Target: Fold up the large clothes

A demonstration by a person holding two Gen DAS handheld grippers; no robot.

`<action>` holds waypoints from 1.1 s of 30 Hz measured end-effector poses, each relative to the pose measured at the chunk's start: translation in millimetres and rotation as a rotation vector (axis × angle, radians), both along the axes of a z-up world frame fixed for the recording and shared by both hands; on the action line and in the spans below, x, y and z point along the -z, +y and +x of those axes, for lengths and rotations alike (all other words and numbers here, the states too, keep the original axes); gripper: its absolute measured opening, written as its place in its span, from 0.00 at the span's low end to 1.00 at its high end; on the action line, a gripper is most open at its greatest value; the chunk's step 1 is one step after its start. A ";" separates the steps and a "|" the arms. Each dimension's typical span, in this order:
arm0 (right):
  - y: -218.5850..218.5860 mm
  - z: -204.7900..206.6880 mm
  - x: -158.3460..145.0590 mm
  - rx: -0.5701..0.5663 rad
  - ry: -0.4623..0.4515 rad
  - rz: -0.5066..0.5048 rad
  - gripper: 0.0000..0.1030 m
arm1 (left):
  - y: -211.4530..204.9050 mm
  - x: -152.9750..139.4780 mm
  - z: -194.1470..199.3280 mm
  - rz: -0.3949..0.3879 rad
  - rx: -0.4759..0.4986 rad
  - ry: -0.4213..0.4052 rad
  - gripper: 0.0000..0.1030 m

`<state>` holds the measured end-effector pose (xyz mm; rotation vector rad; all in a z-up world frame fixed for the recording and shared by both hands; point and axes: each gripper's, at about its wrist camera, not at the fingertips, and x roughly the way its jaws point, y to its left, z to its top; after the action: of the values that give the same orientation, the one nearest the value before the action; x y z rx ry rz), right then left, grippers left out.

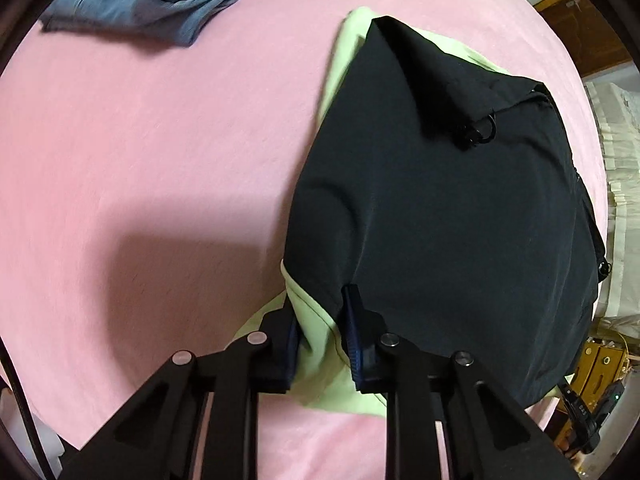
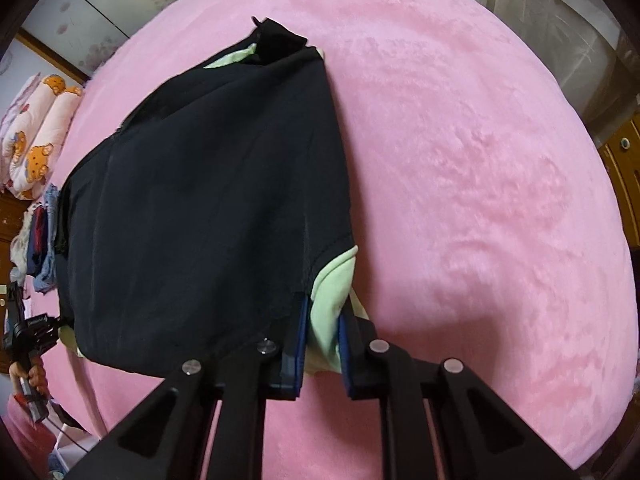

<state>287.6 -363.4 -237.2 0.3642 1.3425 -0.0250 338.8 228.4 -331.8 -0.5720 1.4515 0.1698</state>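
Observation:
A large black garment with a pale green lining [image 1: 440, 208] lies folded on the pink blanket [image 1: 160, 160]. My left gripper [image 1: 320, 320] is shut on its near left corner, green lining bunched between the blue pads. In the right wrist view the same garment [image 2: 200, 200] spreads to the left. My right gripper [image 2: 324, 320] is shut on its near right corner, with green lining between the pads. A cord toggle [image 1: 476, 136] lies on top of the black fabric.
Folded blue jeans [image 1: 160, 0] lie at the far left of the blanket. A bear-print quilt [image 2: 36, 132] and a pile of clothes [image 2: 36, 248] sit beyond the bed's left side. Wooden furniture [image 2: 624, 184] stands at the right. The left gripper's handle and hand [image 2: 28, 360] show at the left edge.

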 end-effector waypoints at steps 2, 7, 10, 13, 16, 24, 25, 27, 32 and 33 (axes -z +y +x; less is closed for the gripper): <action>4.5 -0.1 -3.5 -0.005 0.000 -0.038 0.13 | -1.6 -9.3 -5.6 0.036 0.013 -0.058 0.18; 27.1 4.2 -35.4 -0.045 -0.127 -0.172 0.13 | -21.1 -53.1 -17.6 0.217 0.064 -0.185 0.28; 41.2 8.2 -58.1 -0.046 -0.226 -0.196 0.14 | -29.9 -74.0 -18.5 0.149 0.096 -0.282 0.29; 54.3 14.9 -72.6 -0.055 -0.308 -0.147 0.14 | -39.2 -81.2 -3.6 0.124 0.161 -0.289 0.29; 83.6 26.7 -75.7 -0.095 -0.345 -0.103 0.14 | -47.3 -94.0 0.6 0.142 0.197 -0.335 0.29; 160.8 54.2 -51.7 -0.202 -0.306 0.041 0.14 | -84.4 -118.2 42.7 0.106 0.318 -0.362 0.59; 170.8 57.4 -46.4 -0.219 -0.295 0.046 0.14 | -86.1 -110.7 47.7 0.117 0.331 -0.344 0.52; 180.9 61.7 -39.5 -0.228 -0.280 0.057 0.14 | -85.0 -90.0 62.0 0.116 0.347 -0.287 0.20; 198.0 72.8 -22.0 -0.202 -0.240 0.111 0.14 | -61.5 -43.9 97.7 0.088 0.273 -0.216 0.10; 201.8 74.5 -19.1 -0.194 -0.233 0.114 0.14 | -56.0 -38.3 106.4 0.116 0.262 -0.220 0.10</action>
<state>362.2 -161.6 -218.1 0.3203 1.1454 0.2500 445.2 172.4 -293.5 -0.2917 1.2787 -0.0159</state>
